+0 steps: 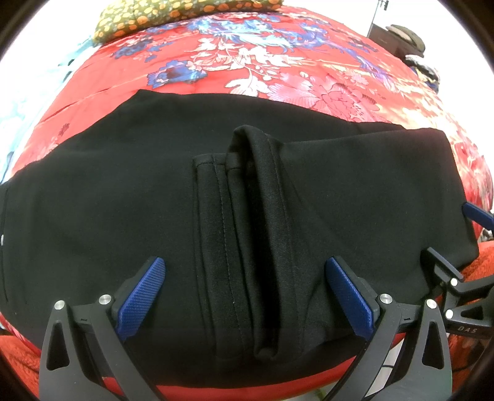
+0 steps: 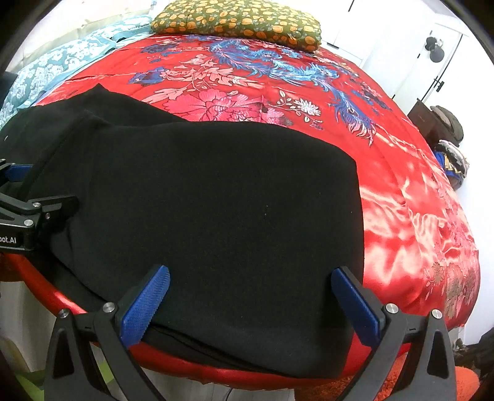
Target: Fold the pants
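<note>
Black pants [image 1: 123, 200] lie folded across the near edge of a bed with a red flowered cover [image 1: 278, 77]. In the left wrist view the stitched leg hems [image 1: 240, 216] rest on top of the folded cloth, one hem curled up. My left gripper [image 1: 245, 293] hovers open over those hems, its blue pads [image 1: 142, 296] wide apart with nothing pinched. In the right wrist view the pants [image 2: 200, 216] form a flat black rectangle. My right gripper [image 2: 250, 302] is open above their near right part. Each gripper shows at the edge of the other's view.
An olive pillow with orange flowers [image 2: 240, 23] lies at the head of the bed, with teal patterned bedding [image 2: 55, 68] to its left. A dark wooden piece with clutter [image 2: 438, 123] stands at the right, near a white door. Orange carpet [image 2: 463, 382] lies below the bed edge.
</note>
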### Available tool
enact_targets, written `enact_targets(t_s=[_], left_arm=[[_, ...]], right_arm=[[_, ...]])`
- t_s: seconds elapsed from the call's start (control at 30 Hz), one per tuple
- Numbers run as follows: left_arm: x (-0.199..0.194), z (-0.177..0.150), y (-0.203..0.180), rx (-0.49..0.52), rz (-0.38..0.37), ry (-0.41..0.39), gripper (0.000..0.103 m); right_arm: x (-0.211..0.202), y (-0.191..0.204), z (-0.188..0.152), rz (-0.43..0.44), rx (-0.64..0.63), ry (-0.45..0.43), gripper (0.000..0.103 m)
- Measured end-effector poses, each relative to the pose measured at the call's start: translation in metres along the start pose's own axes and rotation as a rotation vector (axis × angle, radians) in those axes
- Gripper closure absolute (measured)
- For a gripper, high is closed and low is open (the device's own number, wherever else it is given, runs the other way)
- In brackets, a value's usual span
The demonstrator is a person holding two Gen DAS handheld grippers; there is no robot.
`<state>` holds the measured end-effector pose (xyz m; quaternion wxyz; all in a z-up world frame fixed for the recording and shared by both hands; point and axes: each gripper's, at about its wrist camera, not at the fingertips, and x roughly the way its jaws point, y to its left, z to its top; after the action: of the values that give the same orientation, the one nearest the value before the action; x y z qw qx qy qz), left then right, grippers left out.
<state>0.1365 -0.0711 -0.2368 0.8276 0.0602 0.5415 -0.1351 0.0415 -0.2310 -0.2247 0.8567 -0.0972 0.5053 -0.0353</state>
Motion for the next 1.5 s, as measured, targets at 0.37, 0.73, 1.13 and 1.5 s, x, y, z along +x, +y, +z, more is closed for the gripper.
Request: enact_targets(t_s=[0.37,0.73,1.13,1.5], left_arm=[[0.0,0.0,-0.001,0.002,0.002,-0.001,0.001],[-0.046,-0.002,0.032,-0.069,-0.08,-0.052,0.002],[-0.122,-0.001,0.306,-0.656,0.083,-0.17,0.002],[-0.066,-0.006,0.36,-0.479,0.045,0.046,0.004]], right_arm=[[0.0,0.0,0.0,0.001,-0.001,0.001,0.0],[-0.024,-0.024,0.008,0.118,0.148,-0.064,0.0],[-0.067,-0.019,0.008,0.101,0.124,-0.252,0.0],[-0.058,-0.001,0.005,0.121,0.061,-0.211,0.0]])
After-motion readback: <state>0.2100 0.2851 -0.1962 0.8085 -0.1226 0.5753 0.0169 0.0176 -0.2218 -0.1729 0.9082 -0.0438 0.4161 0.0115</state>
